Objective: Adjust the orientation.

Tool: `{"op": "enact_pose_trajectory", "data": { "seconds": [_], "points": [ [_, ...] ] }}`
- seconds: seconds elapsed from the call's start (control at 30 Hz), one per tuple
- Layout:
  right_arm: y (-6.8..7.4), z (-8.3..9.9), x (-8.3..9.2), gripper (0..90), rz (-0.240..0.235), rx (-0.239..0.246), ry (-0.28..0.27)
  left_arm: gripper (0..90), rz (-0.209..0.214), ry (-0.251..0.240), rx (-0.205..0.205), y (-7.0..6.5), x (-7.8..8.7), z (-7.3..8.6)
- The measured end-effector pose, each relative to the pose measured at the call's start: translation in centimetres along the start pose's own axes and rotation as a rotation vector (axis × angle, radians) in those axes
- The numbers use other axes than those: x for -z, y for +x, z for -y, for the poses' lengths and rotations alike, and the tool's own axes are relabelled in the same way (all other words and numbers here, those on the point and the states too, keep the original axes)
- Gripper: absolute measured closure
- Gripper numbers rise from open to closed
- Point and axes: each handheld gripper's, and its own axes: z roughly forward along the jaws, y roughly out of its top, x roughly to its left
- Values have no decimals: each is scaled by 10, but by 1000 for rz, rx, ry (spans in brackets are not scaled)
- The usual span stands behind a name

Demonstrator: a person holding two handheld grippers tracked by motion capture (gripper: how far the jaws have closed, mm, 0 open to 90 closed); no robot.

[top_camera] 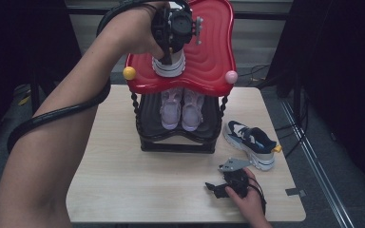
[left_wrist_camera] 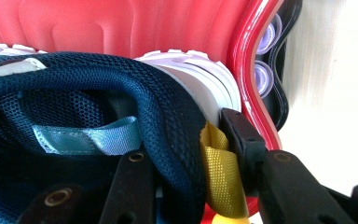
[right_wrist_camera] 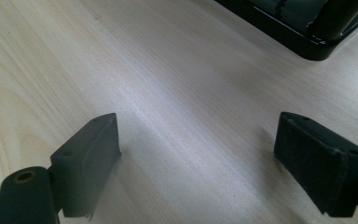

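On top of the red shelf [top_camera: 209, 52], I am pinching the padded heel collar of the navy sneaker [left_wrist_camera: 121, 88] with my left gripper [top_camera: 171, 52], one jaw inside, one behind the yellow pull tab [left_wrist_camera: 219, 172]. It is seeming light, soft, easily crushed. Below, the rack's black tier [top_camera: 209, 121] is carrying pink shoes [top_camera: 180, 109]. My right gripper [right_wrist_camera: 198, 154] is resting on the table [right_wrist_camera: 121, 60], jaws spread, empty.

Glossy red, ripple-ridged plastic shelf top [top_camera: 209, 57]; upon it, navy mesh sneaker [left_wrist_camera: 121, 93] with white sole, yellow heel loop [left_wrist_camera: 221, 177], pale-blue tongue ribbon [left_wrist_camera: 88, 139].
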Motion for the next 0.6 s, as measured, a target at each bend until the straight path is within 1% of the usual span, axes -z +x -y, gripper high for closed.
{"op": "enact_pose_trajectory", "data": {
  "seconds": [0.03,0.1,0.2,0.27,0.37,0.5,0.6],
  "points": [
    [0,0,0,137,0,0,0,667,3,-1,-3,0,0,0],
    [0,0,0,137,0,0,0,667,0,-7,9,0,-1,1],
    [0,0,0,137,0,0,0,665,2,-7,5,0,-1,1],
    [0,0,0,137,0,0,0,663,8,-19,22,1,-1,3],
    [0,0,0,137,0,0,0,655,8,-24,25,2,-1,5],
    [0,0,0,137,0,0,0,650,11,-17,31,2,-1,4],
    [0,0,0,137,0,0,0,631,2,-14,44,3,-1,4]
  ]
}}
